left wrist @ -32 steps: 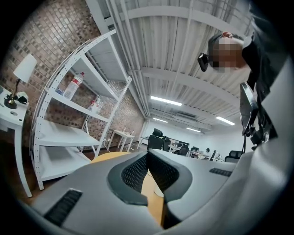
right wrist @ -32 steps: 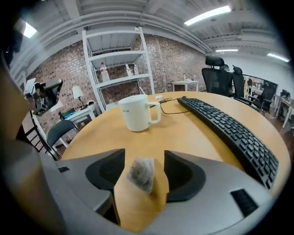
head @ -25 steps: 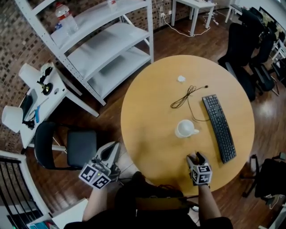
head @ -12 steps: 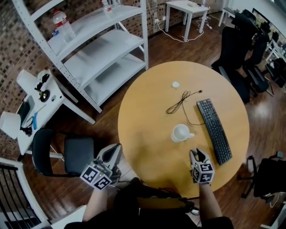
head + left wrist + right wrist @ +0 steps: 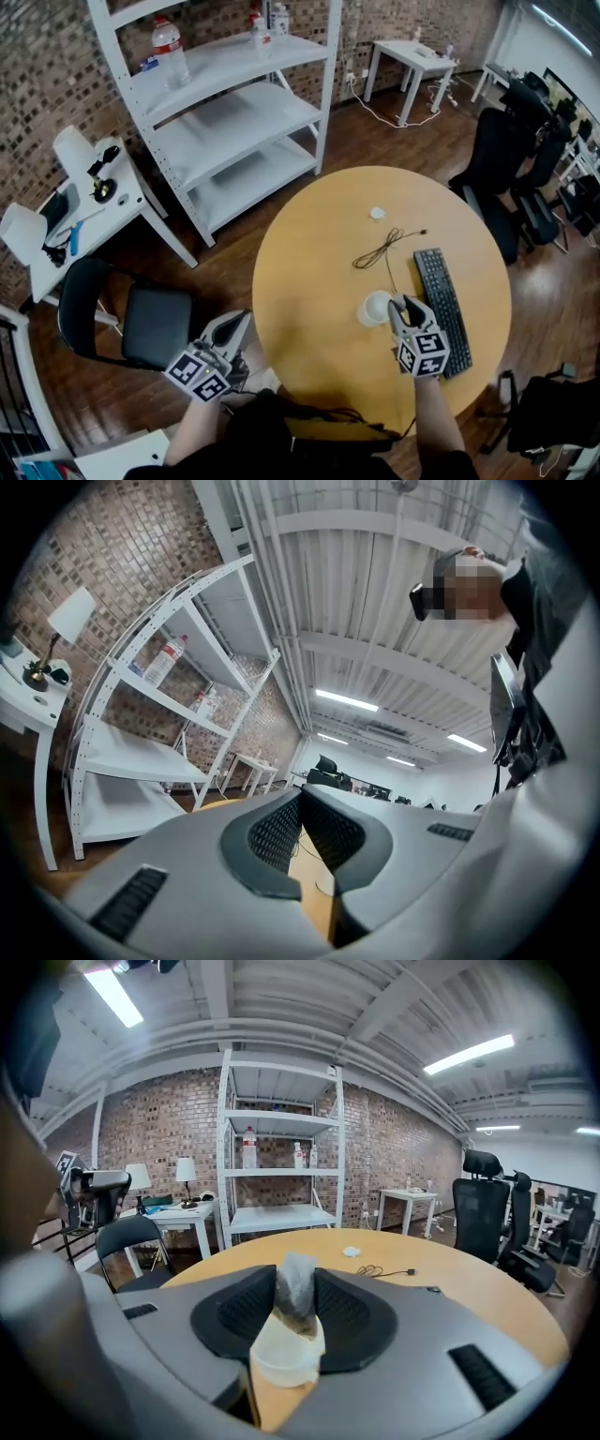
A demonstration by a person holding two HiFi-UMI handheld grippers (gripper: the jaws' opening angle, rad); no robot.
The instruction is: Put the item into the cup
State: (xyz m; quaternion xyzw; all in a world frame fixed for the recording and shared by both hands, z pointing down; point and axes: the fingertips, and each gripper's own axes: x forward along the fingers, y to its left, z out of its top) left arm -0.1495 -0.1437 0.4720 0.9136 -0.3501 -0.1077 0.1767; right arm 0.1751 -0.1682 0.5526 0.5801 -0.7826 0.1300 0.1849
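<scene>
A white cup (image 5: 373, 307) stands on the round wooden table (image 5: 300, 272), and it also shows low between the jaws as the cup (image 5: 281, 1354) in the right gripper view. My right gripper (image 5: 401, 306) is just right of it, over its rim, shut on a small grey-brown sachet (image 5: 295, 1296). The sachet stands upright between the pads, directly above the cup's mouth. My left gripper (image 5: 234, 326) hangs off the table's left edge, shut and empty; in its own view the left gripper (image 5: 300, 803) points up toward the shelves.
A black keyboard (image 5: 441, 309) lies right of the cup, and a black cable (image 5: 380, 248) curls behind it. Farther back sits a small white object (image 5: 377, 213). White shelving (image 5: 234, 103) and a black chair (image 5: 131, 319) stand to the left of the table.
My right gripper has travelled from the table's near edge forward to the cup. The left gripper has stayed where it was.
</scene>
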